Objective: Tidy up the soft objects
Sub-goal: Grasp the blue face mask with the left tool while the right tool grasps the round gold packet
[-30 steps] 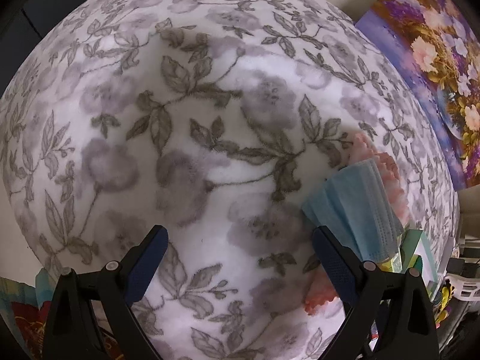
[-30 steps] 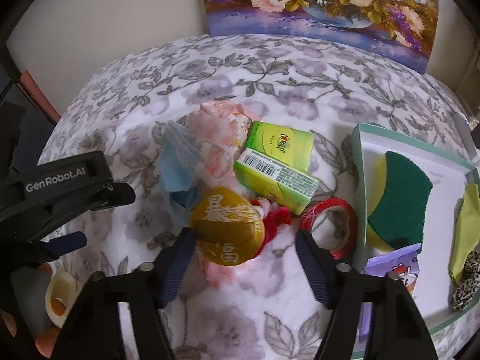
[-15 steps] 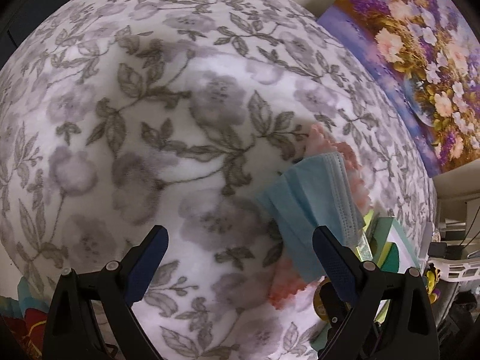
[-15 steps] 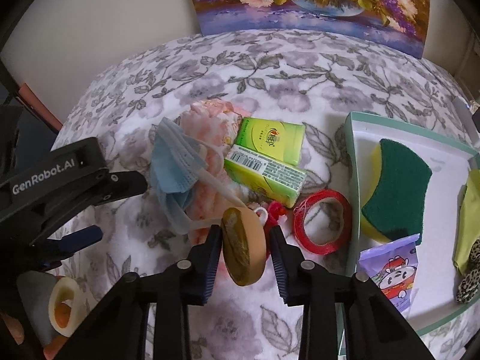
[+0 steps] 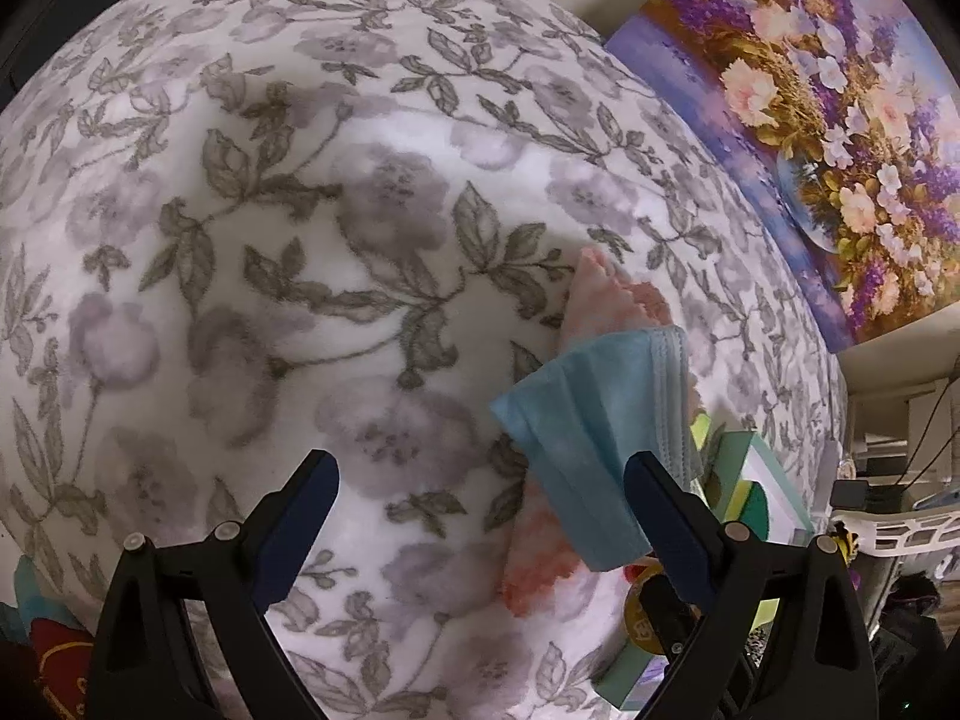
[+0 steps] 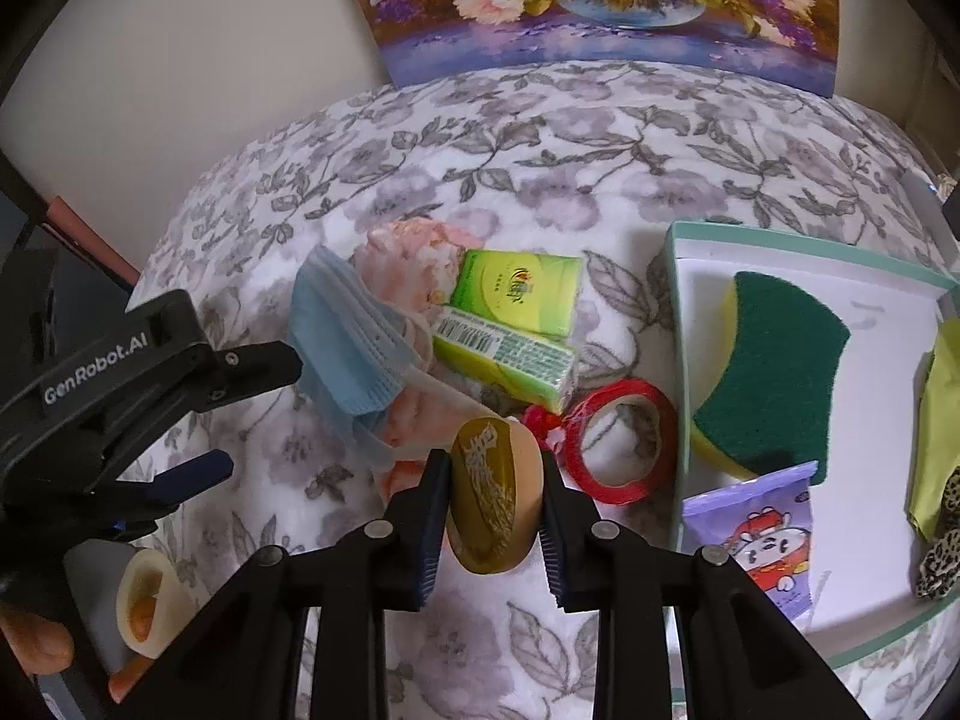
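My right gripper (image 6: 495,468) has its jaws closing on a gold oval charm (image 6: 489,510) with a red knot (image 6: 540,426). The charm stands on edge and both pads press its sides. Beyond it on the floral blanket (image 6: 540,132) lie a blue face mask (image 6: 342,342), a pink cloth (image 6: 408,258), two green tissue packs (image 6: 516,294) and a red tape ring (image 6: 618,450). My left gripper (image 5: 477,468) is open over bare blanket, and the face mask (image 5: 600,438) lies just beyond its right finger (image 5: 660,498). That same gripper (image 6: 258,414) shows at the left of the right wrist view.
A white tray with a teal rim (image 6: 678,360) sits at the right. It holds a green-and-yellow sponge (image 6: 774,372), a purple packet (image 6: 762,534), a yellow-green cloth (image 6: 942,420) and a leopard-print item (image 6: 942,546). A flower painting (image 6: 600,0) leans at the back.
The right jaws have closed in on the gold charm, which went from lying flat to standing on edge between the pads. The left gripper's view has swung, bringing the mask nearer its right finger.
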{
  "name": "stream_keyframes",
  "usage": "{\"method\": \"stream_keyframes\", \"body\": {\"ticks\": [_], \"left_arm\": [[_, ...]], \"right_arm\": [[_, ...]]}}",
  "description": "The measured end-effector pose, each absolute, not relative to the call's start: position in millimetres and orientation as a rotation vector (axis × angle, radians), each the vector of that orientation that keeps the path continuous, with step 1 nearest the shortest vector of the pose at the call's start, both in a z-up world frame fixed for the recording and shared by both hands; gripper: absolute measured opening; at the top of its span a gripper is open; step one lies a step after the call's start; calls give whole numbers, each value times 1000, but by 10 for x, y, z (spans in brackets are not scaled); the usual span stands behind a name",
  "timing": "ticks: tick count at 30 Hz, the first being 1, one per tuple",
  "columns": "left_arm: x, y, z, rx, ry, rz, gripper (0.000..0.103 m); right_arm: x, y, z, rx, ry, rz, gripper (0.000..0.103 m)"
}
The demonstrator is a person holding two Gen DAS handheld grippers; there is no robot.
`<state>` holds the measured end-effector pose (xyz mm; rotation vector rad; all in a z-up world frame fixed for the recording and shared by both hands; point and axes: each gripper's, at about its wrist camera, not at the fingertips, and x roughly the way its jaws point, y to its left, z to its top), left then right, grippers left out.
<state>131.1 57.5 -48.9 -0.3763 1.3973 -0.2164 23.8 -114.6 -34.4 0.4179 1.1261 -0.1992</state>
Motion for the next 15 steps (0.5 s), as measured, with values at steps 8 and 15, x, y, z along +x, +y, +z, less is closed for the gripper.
{"method": "stream_keyframes", "body": {"ticks": [8, 15], "left_arm": [[1294, 427, -610, -402, 1438, -277, 72], [1289, 311, -631, -418, 1442, -349, 35]], "right_arm": [[187, -1193, -320, 424, 1130, -192, 29], [173, -1189, -330, 410, 1138, -189, 29]]}}
